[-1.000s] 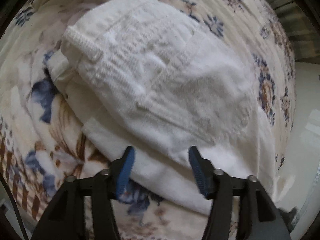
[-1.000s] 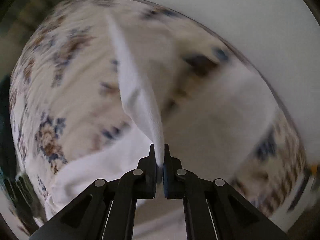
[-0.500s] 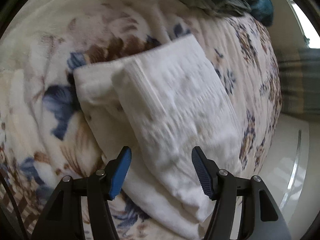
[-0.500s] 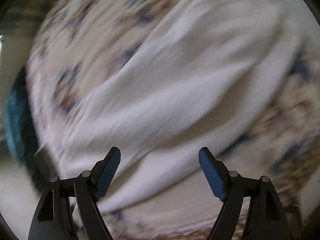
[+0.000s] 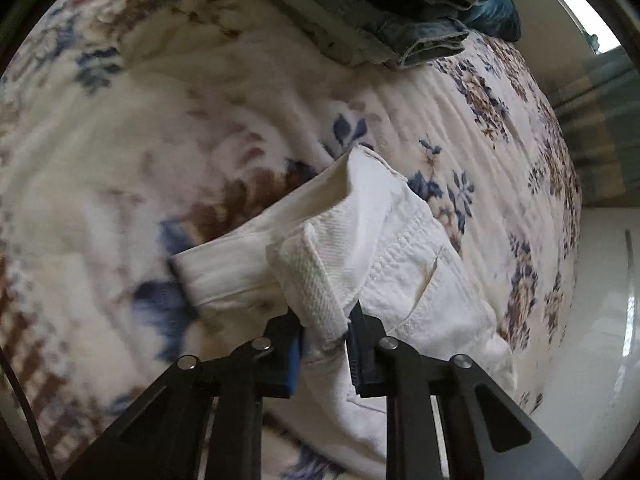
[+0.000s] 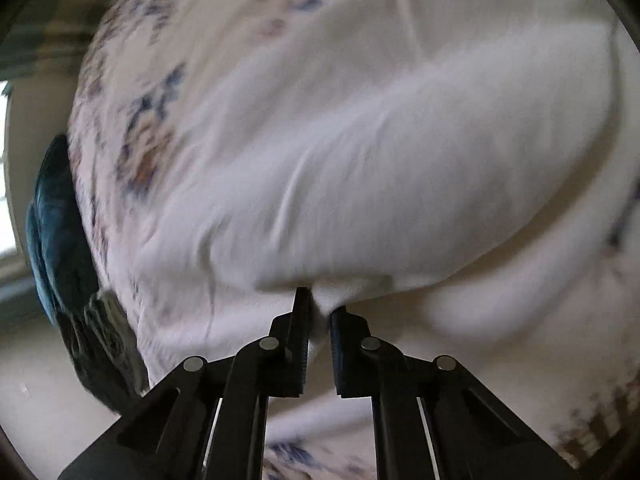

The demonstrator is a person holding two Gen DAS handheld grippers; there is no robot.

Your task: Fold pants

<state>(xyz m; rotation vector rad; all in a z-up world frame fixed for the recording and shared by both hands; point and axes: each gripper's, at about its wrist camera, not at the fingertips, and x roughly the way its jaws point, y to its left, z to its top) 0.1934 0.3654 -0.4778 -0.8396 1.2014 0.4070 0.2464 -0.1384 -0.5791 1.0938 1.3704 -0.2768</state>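
The white pants (image 5: 384, 248) lie folded on a floral bedspread (image 5: 168, 128). In the left wrist view my left gripper (image 5: 325, 336) is closing, and its blue pads pinch the ribbed waistband end and lift it off the bed. A back pocket seam shows to its right. In the right wrist view the pants (image 6: 392, 168) fill the blurred frame as a thick white fold. My right gripper (image 6: 320, 312) is closing too, its jaws nipping the near edge of that fold.
A pile of folded jeans (image 5: 412, 12) and a teal garment (image 5: 496, 16) sit at the far end of the bed. The teal garment (image 6: 52, 224) also shows at the left of the right wrist view. A pale floor (image 5: 600, 320) lies beyond the bed's right edge.
Both grippers stood open half a second ago and have now closed on the white pants. The left one has raised the waistband end. The right view has swung closer to the fold.
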